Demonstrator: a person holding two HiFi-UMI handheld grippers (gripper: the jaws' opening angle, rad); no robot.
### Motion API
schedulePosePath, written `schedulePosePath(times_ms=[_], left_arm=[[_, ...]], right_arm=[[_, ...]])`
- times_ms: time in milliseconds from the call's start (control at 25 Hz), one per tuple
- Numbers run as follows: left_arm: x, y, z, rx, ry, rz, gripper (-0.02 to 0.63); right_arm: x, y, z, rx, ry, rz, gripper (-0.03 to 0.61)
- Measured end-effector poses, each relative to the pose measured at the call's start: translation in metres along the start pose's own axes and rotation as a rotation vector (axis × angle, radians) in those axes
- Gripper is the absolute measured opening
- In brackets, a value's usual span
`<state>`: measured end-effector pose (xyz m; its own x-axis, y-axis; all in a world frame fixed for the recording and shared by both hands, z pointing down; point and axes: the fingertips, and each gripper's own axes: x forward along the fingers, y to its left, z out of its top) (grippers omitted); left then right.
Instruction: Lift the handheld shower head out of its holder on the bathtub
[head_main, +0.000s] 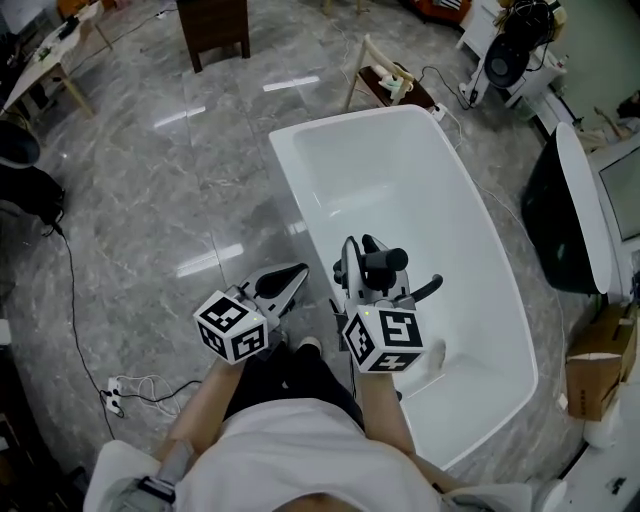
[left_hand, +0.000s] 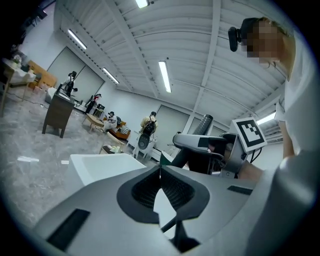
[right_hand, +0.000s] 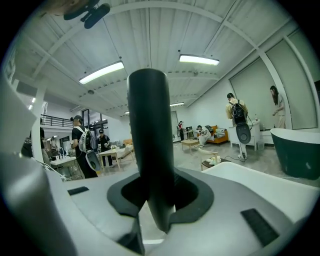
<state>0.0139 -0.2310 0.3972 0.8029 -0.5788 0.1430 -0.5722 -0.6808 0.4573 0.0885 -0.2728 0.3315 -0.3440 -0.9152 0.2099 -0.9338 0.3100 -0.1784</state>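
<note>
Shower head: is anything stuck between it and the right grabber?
No, nothing visible. The right gripper is already shut straight on the shower head handle. The left gripper is shut and empty.

white bathtub (head_main: 400, 180), black shower head (right_hand: 149, 130), grey marbled floor (head_main: 170, 200)

Bright ceiling lights (right_hand: 199, 60); fisheye-warped edges.

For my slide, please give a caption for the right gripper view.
Right gripper shut on the dark shower head, white bathtub behind.
</note>
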Motion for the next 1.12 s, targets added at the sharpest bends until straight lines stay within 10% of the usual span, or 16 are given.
schedulePosePath(times_ms=[1120], left_arm=[[-0.115, 0.052, 0.039, -0.023, -0.203, 0.348, 0.012]], right_arm=[[0.049, 0.146, 0.013, -0.034, 0.047, 0.414, 0.107]])
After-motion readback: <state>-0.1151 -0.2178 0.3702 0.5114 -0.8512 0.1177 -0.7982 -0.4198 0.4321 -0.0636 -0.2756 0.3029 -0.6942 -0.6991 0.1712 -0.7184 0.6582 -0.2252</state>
